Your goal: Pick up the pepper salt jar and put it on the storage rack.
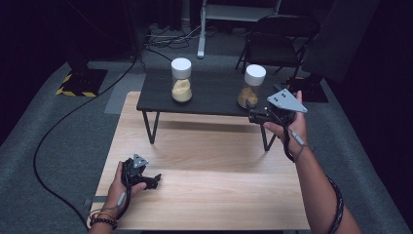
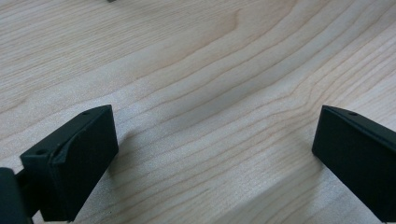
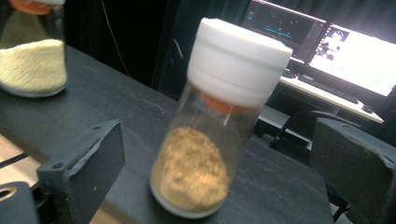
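A pale wood-grained table [image 1: 204,195] is lying under a black raised shelf [image 1: 209,95]. The left jar [image 1: 181,80] is showing a white cap over yellow powder, while the right jar [image 3: 215,121] is showing brown powder, an orange collar and a white cap.

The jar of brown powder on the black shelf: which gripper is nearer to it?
Right. The right gripper is just in front of the brown jar, jaws open toward it; the left gripper rests on the wooden table, far away.

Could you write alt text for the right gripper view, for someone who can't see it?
A glass jar with a white lid, part full of brown powder, stands on a black shelf between the open right claw. A jar of yellow powder stands farther off.
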`<state>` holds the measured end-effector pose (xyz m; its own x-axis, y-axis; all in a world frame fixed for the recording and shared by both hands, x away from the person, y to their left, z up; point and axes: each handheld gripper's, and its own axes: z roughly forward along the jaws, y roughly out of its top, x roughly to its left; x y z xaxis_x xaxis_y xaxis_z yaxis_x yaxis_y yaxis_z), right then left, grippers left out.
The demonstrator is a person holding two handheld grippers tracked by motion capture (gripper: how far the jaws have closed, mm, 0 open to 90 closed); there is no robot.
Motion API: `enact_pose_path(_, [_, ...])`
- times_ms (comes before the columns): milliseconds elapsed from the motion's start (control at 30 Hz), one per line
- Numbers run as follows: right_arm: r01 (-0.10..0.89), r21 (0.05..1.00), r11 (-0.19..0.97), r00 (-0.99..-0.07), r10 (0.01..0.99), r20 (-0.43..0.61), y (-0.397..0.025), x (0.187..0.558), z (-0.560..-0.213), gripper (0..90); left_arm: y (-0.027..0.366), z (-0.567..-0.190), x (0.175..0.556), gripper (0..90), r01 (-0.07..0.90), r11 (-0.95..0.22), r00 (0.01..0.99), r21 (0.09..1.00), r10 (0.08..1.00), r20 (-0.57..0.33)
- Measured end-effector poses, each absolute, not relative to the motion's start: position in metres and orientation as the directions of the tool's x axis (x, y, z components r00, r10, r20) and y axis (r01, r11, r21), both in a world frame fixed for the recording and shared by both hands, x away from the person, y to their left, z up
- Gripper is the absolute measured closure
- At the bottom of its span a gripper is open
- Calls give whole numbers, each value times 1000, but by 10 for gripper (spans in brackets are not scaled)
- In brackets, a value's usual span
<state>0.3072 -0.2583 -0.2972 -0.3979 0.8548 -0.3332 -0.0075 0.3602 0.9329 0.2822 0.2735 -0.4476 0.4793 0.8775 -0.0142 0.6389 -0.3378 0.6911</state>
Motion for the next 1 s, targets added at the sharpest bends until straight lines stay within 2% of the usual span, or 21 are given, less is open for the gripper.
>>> enact_pose_path(167, [-31,923,383,-393,845,-363,-262,295,-311,32,273,-448,282,4,639,-337,478,691,878,-15])
enact_pose_path(767, [-12,910,413,-420,824,-380,-281,267,-353,26,273,-448,282,4,639,-337,479,691,878,-15])
enact_pose_path(1000, [-16,904,427,-455,802,-387,-292,262,-372,22,273,-448,282,4,639,-337,479,691,878,-15])
